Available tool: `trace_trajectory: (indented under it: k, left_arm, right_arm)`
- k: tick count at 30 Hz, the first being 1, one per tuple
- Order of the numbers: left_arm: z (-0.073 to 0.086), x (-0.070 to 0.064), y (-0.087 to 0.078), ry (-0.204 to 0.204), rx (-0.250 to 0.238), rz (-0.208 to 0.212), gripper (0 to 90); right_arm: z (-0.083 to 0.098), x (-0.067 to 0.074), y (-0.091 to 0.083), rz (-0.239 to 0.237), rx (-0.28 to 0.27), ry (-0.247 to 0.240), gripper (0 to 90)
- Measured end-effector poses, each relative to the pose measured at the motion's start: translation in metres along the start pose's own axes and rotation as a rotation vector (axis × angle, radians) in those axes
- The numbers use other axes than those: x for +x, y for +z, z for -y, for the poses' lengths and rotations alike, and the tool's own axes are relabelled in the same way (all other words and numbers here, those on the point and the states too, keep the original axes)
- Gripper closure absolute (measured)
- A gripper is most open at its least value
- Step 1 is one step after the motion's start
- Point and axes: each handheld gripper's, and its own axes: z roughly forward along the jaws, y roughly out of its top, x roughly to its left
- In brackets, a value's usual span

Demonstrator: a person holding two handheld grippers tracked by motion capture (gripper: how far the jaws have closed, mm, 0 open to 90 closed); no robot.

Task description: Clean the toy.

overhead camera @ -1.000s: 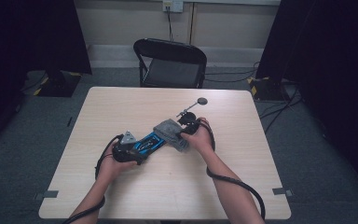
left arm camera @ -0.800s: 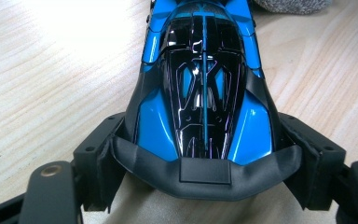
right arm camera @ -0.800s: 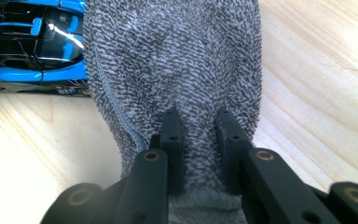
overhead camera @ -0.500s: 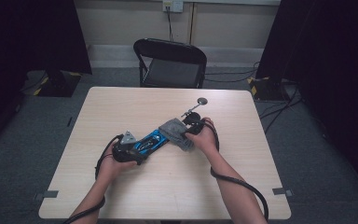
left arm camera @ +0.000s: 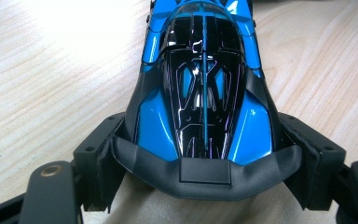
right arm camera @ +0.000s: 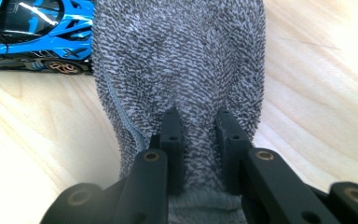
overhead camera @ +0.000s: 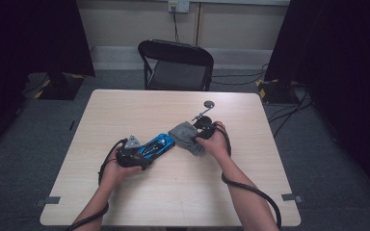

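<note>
left claw clamps the tail of the blue model car on the table; glossy, hard, probably slippery. right claw pinches a soft grey microfibre cloth beside the car's nose.

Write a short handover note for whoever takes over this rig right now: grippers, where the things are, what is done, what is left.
Left gripper: shut on the rear of the blue toy car, which sits on the table.
Right gripper: shut on a fold of the grey cloth, which lies on the table beside the car's other end.
Done: car steadied, cloth in hand.
Left, as it looks: bring the cloth onto the car and wipe it; whether any wiping is done cannot be told.
</note>
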Motion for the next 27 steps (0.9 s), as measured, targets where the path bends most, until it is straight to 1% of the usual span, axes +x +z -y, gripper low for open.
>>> trace_trajectory:
  k: [2, 8, 12, 15, 19, 22, 27]
  left_arm:
    - [0.000, 0.000, 0.000, 0.000, 0.000, 0.000, 24.2]
    - [0.000, 0.000, 0.000, 0.000, 0.000, 0.000, 24.2]
    - [0.000, 0.000, 0.000, 0.000, 0.000, 0.000, 24.2]
    - [0.000, 0.000, 0.000, 0.000, 0.000, 0.000, 24.2]
    - [0.000, 0.000, 0.000, 0.000, -0.001, 0.000, 24.2]
    - [0.000, 0.000, 0.000, 0.000, -0.001, 0.000, 24.2]
    - [0.000, 0.000, 0.000, 0.000, -0.001, 0.000, 24.2]
  right_arm:
    - [0.001, -0.001, -0.001, 0.003, 0.002, 0.006, 75.7]
    - [0.001, -0.003, -0.012, 0.022, -0.004, -0.006, 75.7]
    - [0.001, -0.005, -0.021, 0.033, -0.030, 0.007, 75.8]
    - [0.001, -0.005, -0.027, 0.030, -0.038, 0.005, 75.7]
    - [-0.002, -0.001, -0.034, 0.024, -0.051, -0.008, 75.7]
    - [-0.006, 0.005, -0.038, 0.013, -0.063, -0.028, 75.7]
    - [-0.011, 0.016, -0.040, -0.008, -0.082, -0.046, 75.7]
